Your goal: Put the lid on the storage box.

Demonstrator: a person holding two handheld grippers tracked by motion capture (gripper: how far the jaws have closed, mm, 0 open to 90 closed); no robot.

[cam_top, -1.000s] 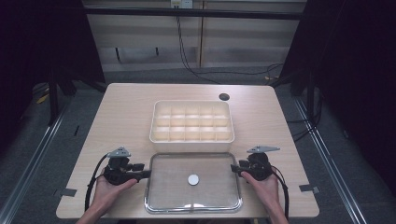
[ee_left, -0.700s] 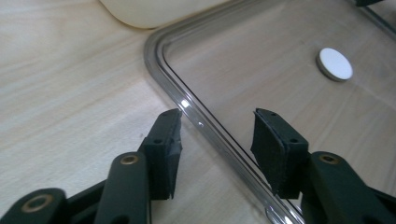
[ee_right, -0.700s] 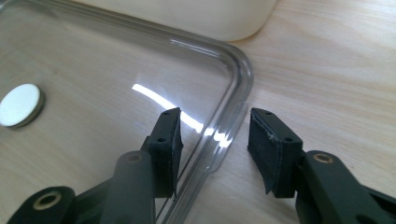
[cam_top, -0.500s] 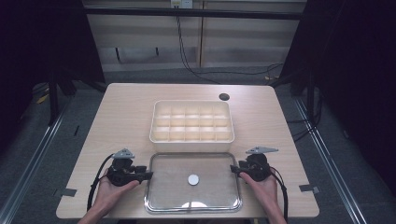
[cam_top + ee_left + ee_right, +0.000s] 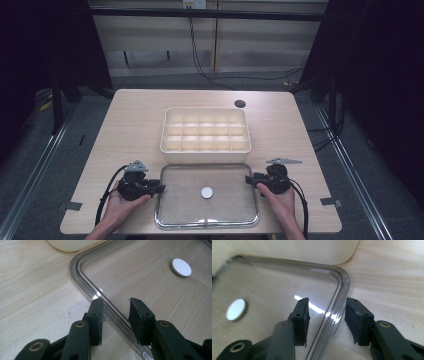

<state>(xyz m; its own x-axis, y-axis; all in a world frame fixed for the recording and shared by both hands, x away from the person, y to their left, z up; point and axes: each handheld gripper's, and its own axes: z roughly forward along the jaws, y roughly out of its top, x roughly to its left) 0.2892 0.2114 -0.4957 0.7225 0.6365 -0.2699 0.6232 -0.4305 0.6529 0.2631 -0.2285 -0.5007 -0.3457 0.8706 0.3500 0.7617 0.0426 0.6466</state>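
Clear rectangular plastic lid point(image 5: 207, 210) flat on wooden surface point(image 5: 130, 125), just before cream compartment box point(image 5: 205, 131). Left gripper point(image 5: 116, 311) fingers just closing, straddling left rim, gap remaining. Right gripper point(image 5: 327, 315) fingers apart astride right rim. Lift, placing on box undone.

A pale wooden bench point(image 5: 130, 130) carried a cream divided tray point(image 5: 205, 130) at its middle and, just beside it on the near side, a clear lid point(image 5: 207, 196) lying flat.

No readable text, labels or numbers — lid, box, table all unmarked.
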